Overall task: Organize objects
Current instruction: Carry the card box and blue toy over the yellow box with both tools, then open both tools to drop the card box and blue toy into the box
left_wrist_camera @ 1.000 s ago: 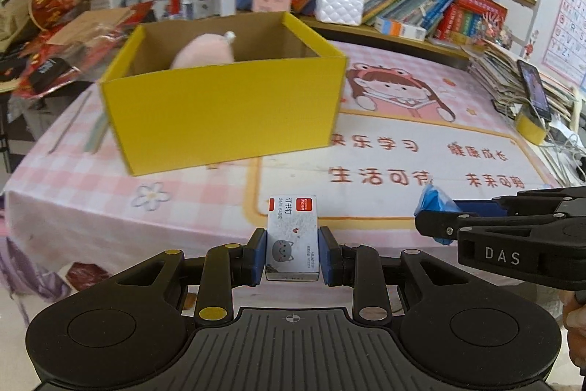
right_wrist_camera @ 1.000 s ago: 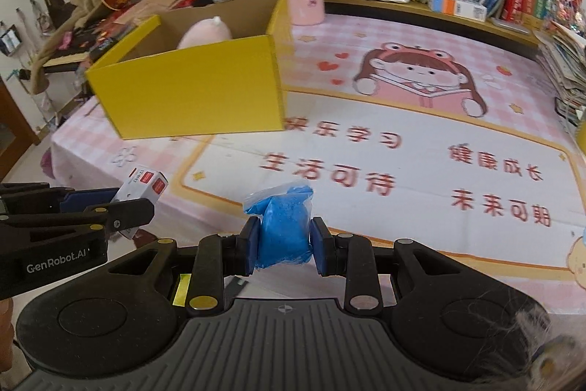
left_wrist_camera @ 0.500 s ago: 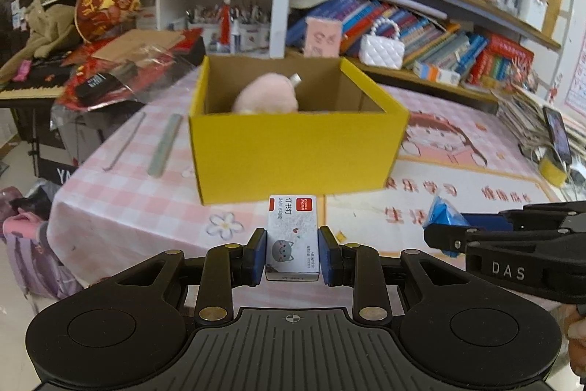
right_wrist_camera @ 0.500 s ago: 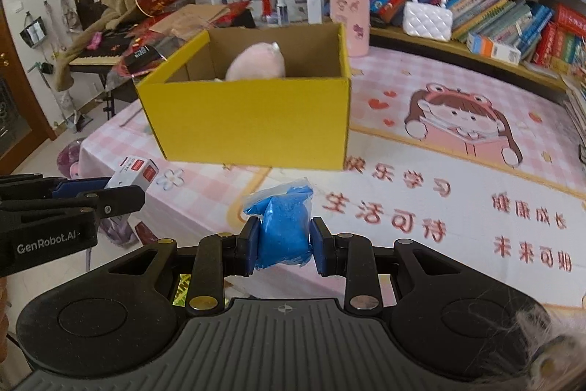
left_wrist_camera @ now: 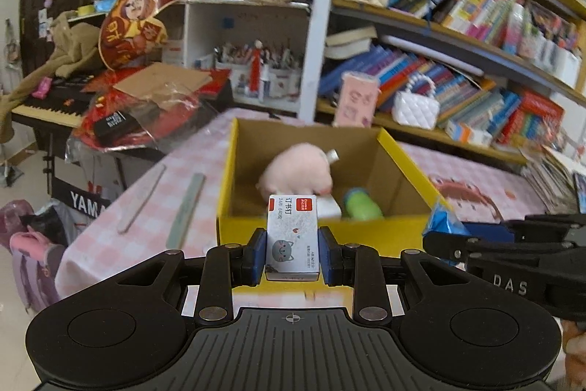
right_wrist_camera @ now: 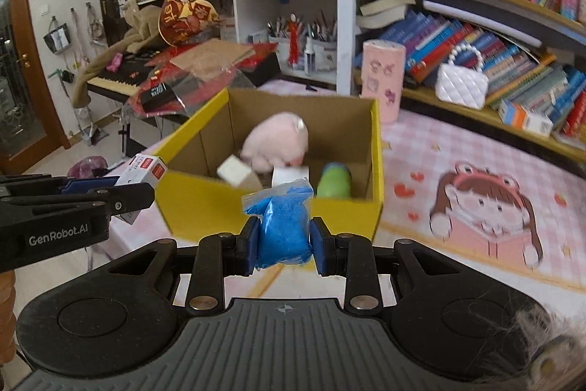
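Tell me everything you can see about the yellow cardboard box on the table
The yellow box is an open-topped cardboard carton, bright yellow outside and plain brown inside, with no lid or flaps showing. It stands upright on the pink checked tablecloth, in front of the bookshelves. Inside lie a pink plush toy, a green object and pale, blurred items I cannot identify. Neither gripper touches it: the left gripper and the right gripper are both on its near side, each holding its own item.

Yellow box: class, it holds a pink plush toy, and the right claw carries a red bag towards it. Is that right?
One detail is wrong: the bag gripped in the right claw is blue, as the right wrist view shows. The yellow box does hold a pink plush toy.
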`<state>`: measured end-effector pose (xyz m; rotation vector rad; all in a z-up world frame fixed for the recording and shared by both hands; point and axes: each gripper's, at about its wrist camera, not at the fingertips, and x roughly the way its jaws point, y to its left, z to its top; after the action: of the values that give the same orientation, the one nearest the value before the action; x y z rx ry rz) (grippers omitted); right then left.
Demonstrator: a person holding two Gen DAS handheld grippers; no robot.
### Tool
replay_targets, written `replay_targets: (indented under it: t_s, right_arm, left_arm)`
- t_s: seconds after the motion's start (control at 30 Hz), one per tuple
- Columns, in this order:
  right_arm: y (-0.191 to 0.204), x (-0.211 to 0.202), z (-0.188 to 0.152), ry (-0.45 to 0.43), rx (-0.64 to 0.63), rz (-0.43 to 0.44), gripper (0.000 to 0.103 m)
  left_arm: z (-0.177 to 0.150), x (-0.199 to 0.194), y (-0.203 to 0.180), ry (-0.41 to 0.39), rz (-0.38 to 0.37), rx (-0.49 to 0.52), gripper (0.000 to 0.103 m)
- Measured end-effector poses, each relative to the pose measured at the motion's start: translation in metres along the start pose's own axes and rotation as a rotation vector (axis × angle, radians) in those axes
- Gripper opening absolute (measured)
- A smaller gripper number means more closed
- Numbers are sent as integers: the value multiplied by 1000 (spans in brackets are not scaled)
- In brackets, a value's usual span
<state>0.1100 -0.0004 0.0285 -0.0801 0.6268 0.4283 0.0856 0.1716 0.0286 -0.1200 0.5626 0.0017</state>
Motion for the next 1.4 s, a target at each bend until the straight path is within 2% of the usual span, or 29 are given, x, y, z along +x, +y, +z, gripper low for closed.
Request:
replay_targets:
  t_s: [0.33, 0.57, 0.73, 1.03, 1.1, 1.13, 1.17, 1.4]
  right_arm:
    - [-24, 62, 42, 10, -68, 20, 27]
    - [-37, 114, 45, 90, -144, 36, 27]
    - [-37, 132, 41, 136, -193, 61, 27]
    - [-37, 140, 43, 136, -261, 59, 28]
    - [-37, 140, 43, 137, -259, 57, 28]
    - [-38, 140, 43, 139, -254, 53, 29]
    - [-38, 140, 43, 144, -245, 49, 29]
    - [-41, 116, 42, 103, -175, 22, 35]
  left_arm:
    - [29, 55, -9, -20, 38, -28, 28]
    - [27, 96, -17, 55, 71, -36, 28]
    - [21, 114, -19, 122, 92, -30, 28]
    - [16, 122, -25, 152, 104, 7, 29]
    - [16, 121, -26, 154, 100, 16, 32]
    - [17, 120, -27, 154, 94, 20, 39]
    - [17, 118, -28, 149, 91, 22, 45]
    - [23, 92, -26, 68, 47, 3, 48]
